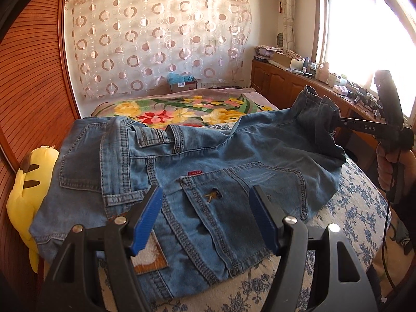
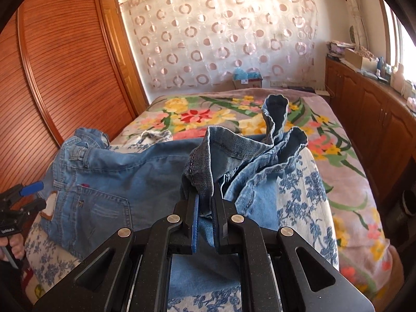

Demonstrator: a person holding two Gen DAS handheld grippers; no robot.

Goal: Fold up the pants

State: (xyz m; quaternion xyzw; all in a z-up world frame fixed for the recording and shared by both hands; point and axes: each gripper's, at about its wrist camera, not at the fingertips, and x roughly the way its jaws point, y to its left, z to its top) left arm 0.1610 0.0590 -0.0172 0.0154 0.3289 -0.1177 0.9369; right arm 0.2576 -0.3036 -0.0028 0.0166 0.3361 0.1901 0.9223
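Denim fills both of our views: a pair of faded blue jeans (image 1: 197, 166) lies spread across the bed (image 2: 306, 208), on a white cover printed with blue flowers (image 1: 358, 223). Furthest to the left of our left jaws, a yellow plush toy with dark stripes (image 1: 24, 192) sits wedged between the bed and the slatted reddish wooden wardrobe (image 1: 33, 96). Our left gripper (image 1: 205, 221) hovers over the seat of the jeans with its blue-padded jaws standing wide apart and nothing pinched between them; the back pocket with a small embroidered mark (image 1: 213, 196) lies in the gap between them, and a brown and white waistband patch (image 1: 149, 256) shows just under the left jaw. Beyond the jaws, the waistband runs across toward a flowered blanket in yellow, red and green (image 1: 182, 111).

Moving right, the legs of the jeans rise off the bed toward our right gripper (image 2: 206, 223). Its jaws are closed on the bunched leg hems (image 2: 226, 161), which stand up in front of them in crumpled folds, the cuff openings facing upward. From the left wrist view, that gripper holds the raised hems at the right edge, with a hand (image 1: 390, 166) on its grip. To the right of the right jaws runs a row of brown wooden cabinets (image 2: 369, 119) below a bright window (image 1: 364, 28).
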